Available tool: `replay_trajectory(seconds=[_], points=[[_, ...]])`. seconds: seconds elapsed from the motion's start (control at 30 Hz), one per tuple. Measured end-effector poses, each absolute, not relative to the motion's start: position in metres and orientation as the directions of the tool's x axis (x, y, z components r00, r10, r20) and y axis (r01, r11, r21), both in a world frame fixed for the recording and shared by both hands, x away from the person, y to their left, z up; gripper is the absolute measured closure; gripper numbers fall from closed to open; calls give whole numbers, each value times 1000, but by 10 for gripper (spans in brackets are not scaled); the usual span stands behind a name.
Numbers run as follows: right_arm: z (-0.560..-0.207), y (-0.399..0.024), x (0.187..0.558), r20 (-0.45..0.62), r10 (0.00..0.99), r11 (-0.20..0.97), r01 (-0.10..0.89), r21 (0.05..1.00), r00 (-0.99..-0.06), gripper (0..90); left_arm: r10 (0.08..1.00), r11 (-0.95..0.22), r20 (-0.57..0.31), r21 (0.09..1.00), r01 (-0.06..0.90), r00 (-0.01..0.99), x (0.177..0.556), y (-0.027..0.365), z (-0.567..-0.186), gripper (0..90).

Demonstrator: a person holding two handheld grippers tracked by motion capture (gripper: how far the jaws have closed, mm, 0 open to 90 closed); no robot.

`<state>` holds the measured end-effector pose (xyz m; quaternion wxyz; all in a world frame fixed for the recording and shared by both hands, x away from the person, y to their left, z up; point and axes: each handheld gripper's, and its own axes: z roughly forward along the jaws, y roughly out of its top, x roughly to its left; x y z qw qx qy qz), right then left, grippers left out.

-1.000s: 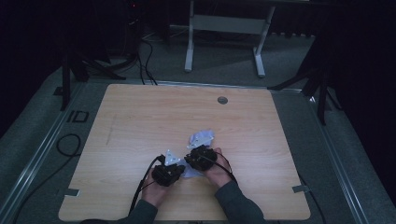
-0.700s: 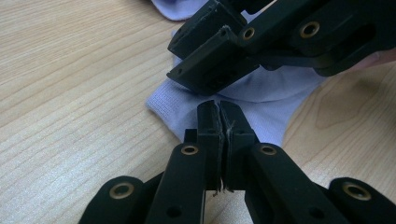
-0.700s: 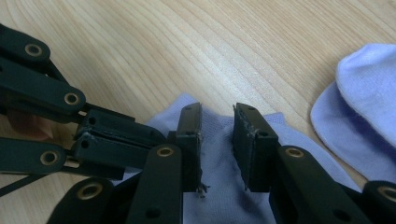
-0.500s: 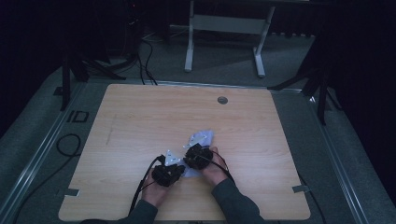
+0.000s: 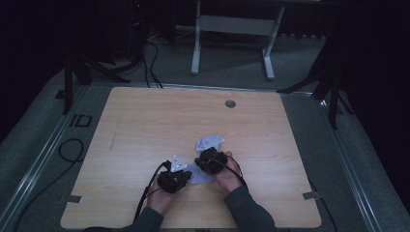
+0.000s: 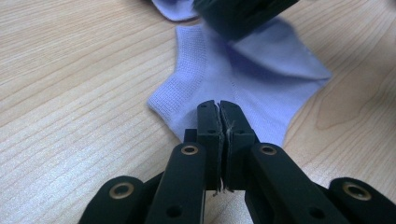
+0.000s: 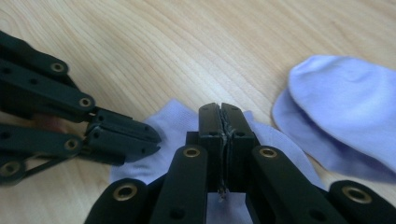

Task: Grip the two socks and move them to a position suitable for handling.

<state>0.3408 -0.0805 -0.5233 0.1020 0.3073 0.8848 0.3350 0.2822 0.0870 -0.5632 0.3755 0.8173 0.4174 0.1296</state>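
Two lilac socks worked on the table by a pair of shut claws.

A flattened sock (image 6: 243, 74) is seen in the left claw view, its ribbed cuff nipped by the closed left claw (image 6: 219, 109). In the right claw view a second sock (image 7: 345, 116) is shown lying apart at the right. The right claw (image 7: 220, 112) has just been closing and is pinched on the first sock's cloth. From above, both are placed mid-table (image 5: 145, 121).

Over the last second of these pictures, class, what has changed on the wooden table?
The right gripper has just been closing its jaws, now shut on the pale lilac cotton sock. The left gripper stayed clamped on the same sock; both hands, the second lilac sock and the light wooden table kept their places.
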Motion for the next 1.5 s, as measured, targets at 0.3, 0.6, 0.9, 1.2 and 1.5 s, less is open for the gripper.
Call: replay_trajectory(seconds=[0.3,0.6,0.9,1.2,1.5], points=[[-513,-112,333,25,643,545,481,687,-765,880,780,-367,-105,722,587,617,282,87,-563,872],[-516,-143,329,40,688,502,515,695,-724,878,779,-365,-108,722,587,617,283,88,-563,867],[-523,-161,326,62,716,469,546,694,-695,877,778,-363,-113,721,590,618,283,88,-564,865],[-527,-177,322,72,735,446,561,698,-674,877,778,-361,-115,722,590,618,283,88,-564,864],[-534,-194,318,69,754,440,581,685,-653,877,777,-360,-118,723,590,618,282,88,-564,855]])
